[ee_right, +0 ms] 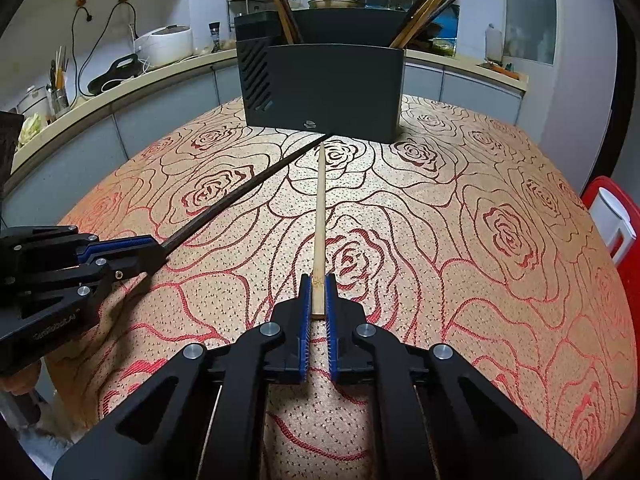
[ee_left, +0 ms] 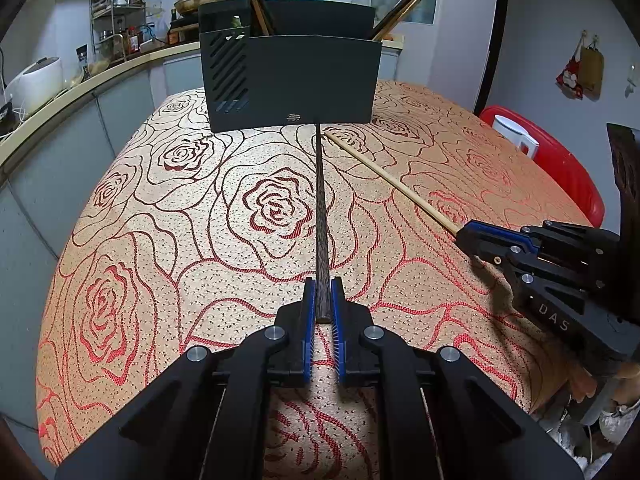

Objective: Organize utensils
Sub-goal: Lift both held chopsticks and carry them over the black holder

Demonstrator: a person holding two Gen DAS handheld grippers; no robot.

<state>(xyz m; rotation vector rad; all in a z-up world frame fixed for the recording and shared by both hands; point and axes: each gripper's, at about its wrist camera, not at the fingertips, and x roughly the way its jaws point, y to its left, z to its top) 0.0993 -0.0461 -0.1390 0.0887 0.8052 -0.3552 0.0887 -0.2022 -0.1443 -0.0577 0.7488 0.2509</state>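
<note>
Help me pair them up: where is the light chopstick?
Clamped in the right tool, the light chopstick points toward the black holder, beside the dark chopstick.

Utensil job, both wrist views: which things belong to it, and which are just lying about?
Belongs to the job:
- dark chopstick, gripped by left gripper
- light chopstick, gripped by right gripper
- black holder with chopsticks already standing inside

Lying about:
- rice cooker
- pepper grinder
- red chair
- white cup

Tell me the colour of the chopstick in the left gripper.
Dark brown chopstick, clearest in the left wrist view.
</note>
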